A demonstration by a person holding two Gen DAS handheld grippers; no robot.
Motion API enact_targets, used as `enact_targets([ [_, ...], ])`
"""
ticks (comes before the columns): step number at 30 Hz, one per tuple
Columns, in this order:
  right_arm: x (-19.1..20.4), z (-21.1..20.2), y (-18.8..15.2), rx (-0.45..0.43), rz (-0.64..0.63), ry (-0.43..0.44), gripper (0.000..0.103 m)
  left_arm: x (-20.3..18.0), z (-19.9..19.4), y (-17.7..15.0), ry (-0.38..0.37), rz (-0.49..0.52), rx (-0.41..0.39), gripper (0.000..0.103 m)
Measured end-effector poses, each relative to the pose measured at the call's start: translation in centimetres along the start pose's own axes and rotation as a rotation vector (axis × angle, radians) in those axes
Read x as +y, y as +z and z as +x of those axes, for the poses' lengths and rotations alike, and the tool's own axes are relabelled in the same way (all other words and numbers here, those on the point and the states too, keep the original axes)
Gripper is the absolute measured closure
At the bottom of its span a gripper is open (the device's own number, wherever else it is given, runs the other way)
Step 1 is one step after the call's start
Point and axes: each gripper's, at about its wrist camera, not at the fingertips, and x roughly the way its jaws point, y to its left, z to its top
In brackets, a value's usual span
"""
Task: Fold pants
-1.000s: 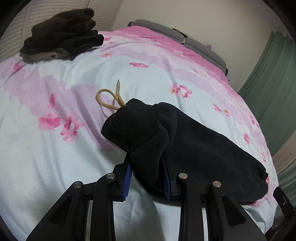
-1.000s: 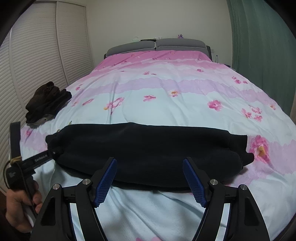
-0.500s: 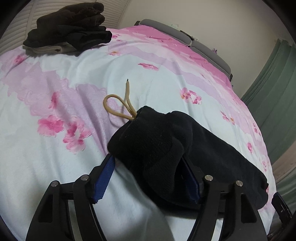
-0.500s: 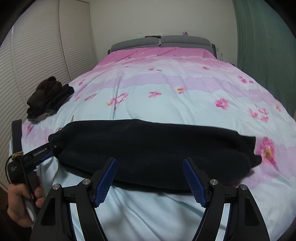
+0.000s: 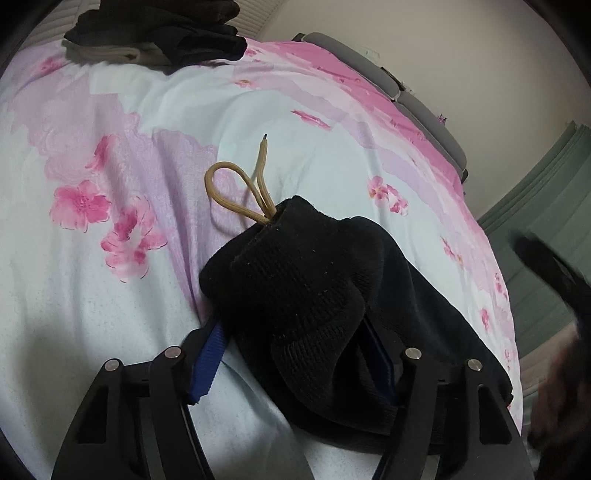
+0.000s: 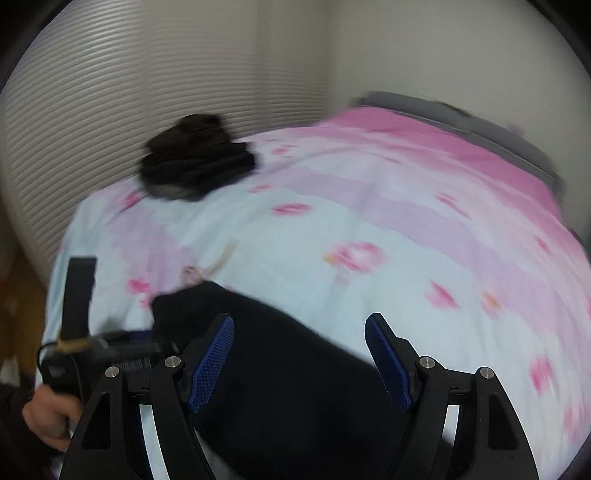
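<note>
Black fleece pants (image 5: 303, 295) lying folded lengthwise across the flowered bed (image 5: 110, 295), tan drawstring (image 5: 236, 188) looping from the bunched waistband

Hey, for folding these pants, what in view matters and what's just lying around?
Belongs to the job:
black pants
tan drawstring
left claw
right claw

Just lying about:
pile of dark clothes
flowered bedspread

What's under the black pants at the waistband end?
The black pants lie on the floral duvet; a tan drawstring sticks out from the waistband. Whatever lies beneath the bunched fabric is covered.
</note>
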Motion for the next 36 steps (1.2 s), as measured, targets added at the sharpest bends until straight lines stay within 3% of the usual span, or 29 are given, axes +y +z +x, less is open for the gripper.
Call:
enact_targets([
  [5, -0.3, 8.1, 4.3, 0.166, -0.09, 0.186, 0.029, 0.4, 0.3, -0.1, -0.014, -0.028, -0.003, 0.037],
  [9, -2.9, 11.0, 5.3, 0.278, -0.06, 0.168, 0.029, 0.6, 0.1, -0.1, -0.018, -0.053, -0.016, 0.038],
  [13, -8.3, 10.0, 3.7, 0.32, 0.092, 0.154, 0.029, 0.6, -0.2, -0.8, -0.008, -0.049, -0.043, 0.039],
  [17, -12.5, 9.4, -0.1, 0.418, 0.253, 0.182, 0.03, 0.4, -0.5, -1.2, 0.001, -0.044, -0.051, 0.039],
  [21, -13.8, 10.4, -3.4, 0.559, 0.32, 0.239, 0.051, 0.1, -0.8, -1.5, 0.022, -0.019, -0.062, 0.039],
  [25, -13.7, 12.3, -5.8, 0.671, 0.453, 0.39, 0.055, 0.0, -0.8, -1.5, 0.029, -0.013, -0.067, 0.039],
  [28, -13.4, 13.1, -6.3, 0.665, 0.511, 0.409, 0.057, 0.0, -0.8, -1.5, 0.032, -0.011, -0.068, 0.039],
  [29, -13.5, 13.2, -6.3, 0.657, 0.527, 0.403, 0.065, -0.1, -0.8, -1.6, 0.034, -0.009, -0.069, 0.039],
  [33, -13.7, 12.9, -6.5, 0.632, 0.547, 0.363, 0.081, -0.2, -0.8, -1.6, 0.027, -0.019, -0.068, 0.039],
  [36, -13.3, 11.5, -5.5, 0.581, 0.497, 0.313, 0.085, 0.0, -1.1, -1.4, 0.019, -0.032, -0.072, 0.039],
])
